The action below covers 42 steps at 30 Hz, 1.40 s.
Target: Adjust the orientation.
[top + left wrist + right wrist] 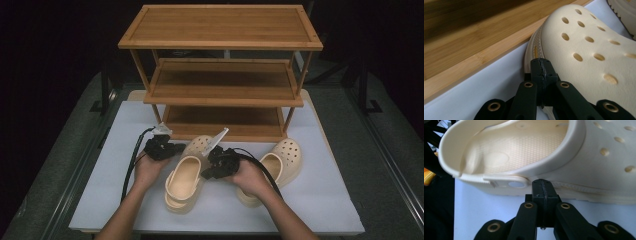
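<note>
Two cream perforated clogs lie on the white table in front of a wooden rack. The left clog (184, 179) lies between my two grippers, toe toward the rack. My left gripper (180, 148) is shut with nothing in it, its tips (541, 67) against the sole edge beside the clog's holed toe (584, 50). My right gripper (205, 174) is also shut and holds nothing; its tips (543, 188) rest at the clog's side (524, 150), just right of the strap rivet (516, 184). The second clog (281, 161) lies to the right, partly behind my right hand.
The three-tier wooden rack (222, 44) stands at the back of the white table (320, 200), all its shelves bare. Its bottom board (474, 50) runs close behind the left clog's toe. A cable trails from each gripper. Dark floor surrounds the table.
</note>
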Available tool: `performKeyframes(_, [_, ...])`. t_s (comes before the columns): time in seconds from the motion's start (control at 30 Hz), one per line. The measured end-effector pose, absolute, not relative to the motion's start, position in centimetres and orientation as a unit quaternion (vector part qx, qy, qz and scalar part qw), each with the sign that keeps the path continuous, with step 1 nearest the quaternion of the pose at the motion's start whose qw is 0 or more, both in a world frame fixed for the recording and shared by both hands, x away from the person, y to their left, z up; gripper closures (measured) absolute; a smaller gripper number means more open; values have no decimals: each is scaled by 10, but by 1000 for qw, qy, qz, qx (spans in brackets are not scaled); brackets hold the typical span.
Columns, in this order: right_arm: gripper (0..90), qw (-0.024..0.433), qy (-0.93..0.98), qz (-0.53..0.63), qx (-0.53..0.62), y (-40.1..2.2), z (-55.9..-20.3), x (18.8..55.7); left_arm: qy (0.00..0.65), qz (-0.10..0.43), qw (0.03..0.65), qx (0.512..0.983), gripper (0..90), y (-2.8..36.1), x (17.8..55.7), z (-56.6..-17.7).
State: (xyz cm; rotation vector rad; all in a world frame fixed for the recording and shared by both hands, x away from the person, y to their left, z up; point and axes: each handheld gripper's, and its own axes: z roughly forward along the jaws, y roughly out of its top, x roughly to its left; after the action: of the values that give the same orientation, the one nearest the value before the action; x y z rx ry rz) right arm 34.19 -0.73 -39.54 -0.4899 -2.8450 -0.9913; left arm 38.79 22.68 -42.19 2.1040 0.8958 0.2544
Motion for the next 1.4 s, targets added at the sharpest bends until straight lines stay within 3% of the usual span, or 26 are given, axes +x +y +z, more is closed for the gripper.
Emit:
performKeyframes(0.43, [900, 48, -931, -325, -157, -9, -396, 341, 353, 95, 411, 835, 887, 225, 390, -422])
performKeyframes(0.6, [898, 27, -924, -346, -163, -16, -391, 339, 359, 93, 408, 835, 791, 234, 388, -418])
performKeyframes(1.2, [578, -48, -883, -402, -238, -73, -365, 330, 372, 123, 377, 839, 324, 286, 347, -405])
performKeyframes(1.4, [530, -71, -867, -416, -265, -94, -361, 325, 388, 127, 366, 836, 194, 310, 330, -412])
